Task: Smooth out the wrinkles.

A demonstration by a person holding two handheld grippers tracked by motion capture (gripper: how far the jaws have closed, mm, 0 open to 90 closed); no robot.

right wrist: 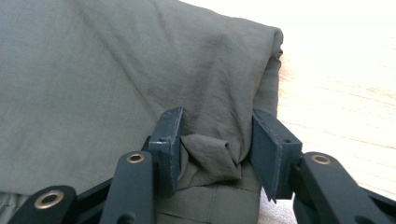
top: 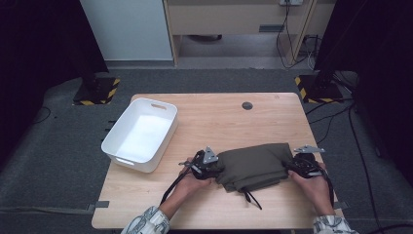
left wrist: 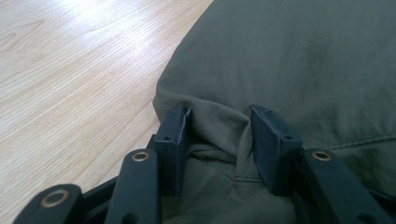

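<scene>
A folded olive-green garment (top: 253, 165) lies on the wooden table (top: 229, 119) near its front edge. My left gripper (top: 218, 168) is at the garment's left end, and in the left gripper view (left wrist: 218, 126) a bunched fold of the cloth (left wrist: 289, 56) is pinched between the two pads (left wrist: 175, 135). My right gripper (top: 290, 165) is at the right end. The right gripper view (right wrist: 217, 128) shows a crumpled fold of the same cloth (right wrist: 116, 70) squeezed between its pads (right wrist: 267, 144). A dark cord (top: 252, 197) trails from the garment's front.
A white plastic bin (top: 160, 105) sits at the table's left edge, open side up. A round cable port (top: 247, 105) is set in the table near its far edge. Bare wood lies between the bin and the garment.
</scene>
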